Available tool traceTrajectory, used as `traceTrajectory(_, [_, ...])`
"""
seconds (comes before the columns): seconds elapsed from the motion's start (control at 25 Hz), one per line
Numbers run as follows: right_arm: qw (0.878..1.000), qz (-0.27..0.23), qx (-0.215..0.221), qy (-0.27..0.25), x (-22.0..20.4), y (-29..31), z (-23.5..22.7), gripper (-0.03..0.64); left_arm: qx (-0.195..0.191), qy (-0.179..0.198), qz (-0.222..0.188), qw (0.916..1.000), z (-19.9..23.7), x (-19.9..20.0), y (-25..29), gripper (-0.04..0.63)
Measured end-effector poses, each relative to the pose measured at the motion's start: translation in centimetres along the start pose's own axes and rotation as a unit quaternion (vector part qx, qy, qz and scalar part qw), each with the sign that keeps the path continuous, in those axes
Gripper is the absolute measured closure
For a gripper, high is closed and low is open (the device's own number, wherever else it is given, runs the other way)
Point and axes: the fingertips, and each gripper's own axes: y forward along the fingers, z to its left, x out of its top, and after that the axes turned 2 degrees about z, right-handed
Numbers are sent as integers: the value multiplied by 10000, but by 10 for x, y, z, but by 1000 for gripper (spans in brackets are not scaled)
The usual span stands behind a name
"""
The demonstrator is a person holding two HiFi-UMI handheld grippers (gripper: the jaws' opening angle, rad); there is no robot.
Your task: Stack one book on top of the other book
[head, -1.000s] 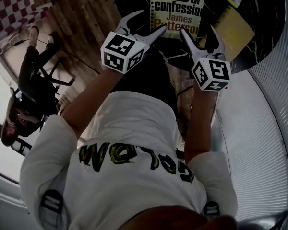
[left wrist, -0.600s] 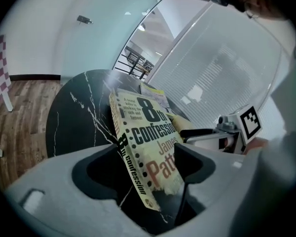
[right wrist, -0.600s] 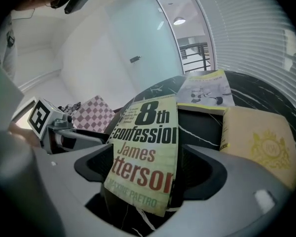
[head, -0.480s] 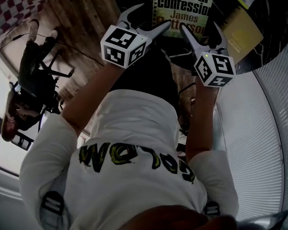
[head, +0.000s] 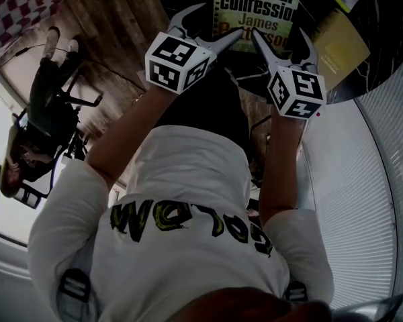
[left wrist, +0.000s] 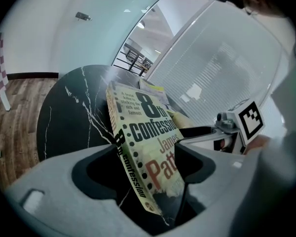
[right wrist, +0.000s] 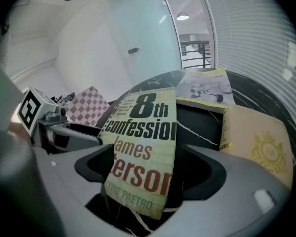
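Paperback [head: 258, 5] lengthwise, bottom edge nearest person [head: 188, 200]

The near book [head: 258, 9] is coloured pale yellow-green, with black and red lettering and a row of black dots printed down its spine. The table [left wrist: 74, 112] is seen as black marble veined in white. To the right a tan book [right wrist: 266, 147] is stamped with a gold crest, and a red-and-white checked panel [head: 13, 9] is shown at far left.

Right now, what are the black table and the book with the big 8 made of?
The book looks like a paperback: a matte paper cover, frayed and scuffed along its near edge. The table looks like smooth black marble, going by its white veins, though it could be a printed imitation.
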Motion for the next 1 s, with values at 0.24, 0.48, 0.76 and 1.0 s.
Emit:
traceTrajectory(0.24, [9993,259,-191,-186,-6,6,-1,221,-73,-31,70,9999,-1,-3,6,232])
traceTrajectory(0.48, [9993,223,-207,-229,-7,6,1,245,55,-8,87,9999,5,-7,12,253])
traceTrajectory(0.76, [9998,76,-208,-13,-5,5,1,280,193,-33,101,9998,7,-6,13,265])
traceTrajectory(1.0, [9997,-67,-192,96,-5,-3,7,308,264,-22,108,9996,7,-3,6,265])
